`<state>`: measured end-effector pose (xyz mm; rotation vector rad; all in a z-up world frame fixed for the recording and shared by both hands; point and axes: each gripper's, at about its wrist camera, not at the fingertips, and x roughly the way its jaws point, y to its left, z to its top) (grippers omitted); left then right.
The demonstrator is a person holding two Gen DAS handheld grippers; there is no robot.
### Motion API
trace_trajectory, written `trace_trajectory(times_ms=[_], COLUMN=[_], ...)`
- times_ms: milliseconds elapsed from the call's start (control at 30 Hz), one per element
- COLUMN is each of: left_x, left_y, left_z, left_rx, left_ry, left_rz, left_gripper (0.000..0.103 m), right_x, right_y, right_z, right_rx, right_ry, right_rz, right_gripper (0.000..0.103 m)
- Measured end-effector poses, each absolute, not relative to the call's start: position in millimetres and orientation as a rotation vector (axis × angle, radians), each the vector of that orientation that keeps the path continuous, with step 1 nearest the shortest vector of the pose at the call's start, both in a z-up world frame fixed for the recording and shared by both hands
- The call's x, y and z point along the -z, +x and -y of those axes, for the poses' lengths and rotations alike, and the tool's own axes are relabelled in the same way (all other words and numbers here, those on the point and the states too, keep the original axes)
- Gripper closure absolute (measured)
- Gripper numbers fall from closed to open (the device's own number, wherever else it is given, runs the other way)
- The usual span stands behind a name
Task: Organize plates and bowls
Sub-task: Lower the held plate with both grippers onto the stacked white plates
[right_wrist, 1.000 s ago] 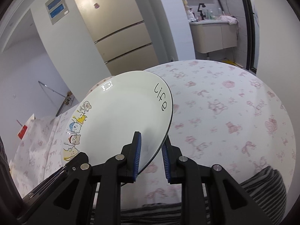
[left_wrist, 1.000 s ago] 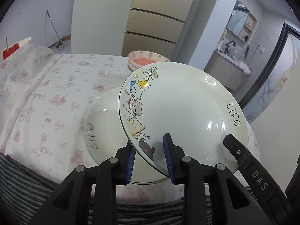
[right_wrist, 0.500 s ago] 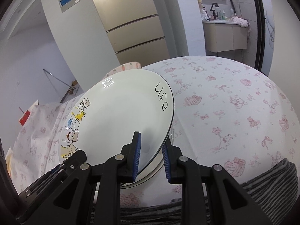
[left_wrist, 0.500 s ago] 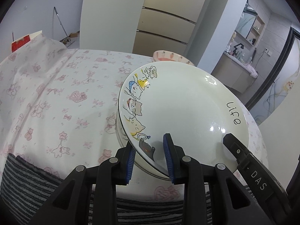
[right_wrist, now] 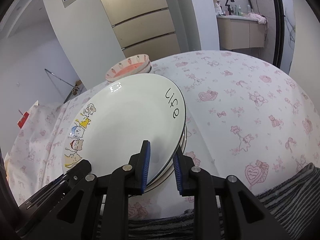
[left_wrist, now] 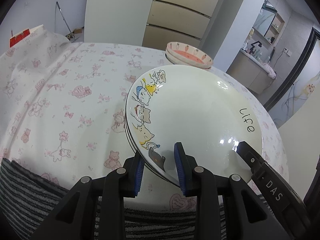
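cat plate rim clamped between both jaws, over stacked plates

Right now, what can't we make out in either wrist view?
- Plates under the cat plate: only rim edges show in both views; count unclear.
- Whether it rests on them yet: contact hidden by the plate itself.
- Pink bowls: stack partly hidden by the plate's far rim.
- Table: near edge hidden by both grippers.
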<state>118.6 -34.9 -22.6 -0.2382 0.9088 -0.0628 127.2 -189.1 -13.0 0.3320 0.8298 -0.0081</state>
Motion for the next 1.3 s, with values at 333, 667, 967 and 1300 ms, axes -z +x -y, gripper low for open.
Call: trace_trajectory(times_ms=[333, 667, 967, 1300], left_x=[25, 25, 26, 35], left_y=[119, 118, 117, 122], left_z=[39, 39, 42, 34], left_rx=[0.05, 0.051, 0.046, 0.017], left_ry=[-0.206, -0.196, -0.175, -0.193], left_rz=[-0.897, -0.899, -0.883, -0.897], left_gripper=[0.072, 0.072, 0.072, 0.07], right_x=[23, 25, 30, 30], right_y=[132, 128, 124, 126], right_z=[189, 193, 196, 190], right_rx=[0.001, -0.002, -0.01, -0.006], right_ry=[0.34, 0.372, 0.401, 0.385], right_rz=[-0.859, -0.889, -0.912, -0.89], right_gripper=[0.082, 0.08, 0.078, 0.078])
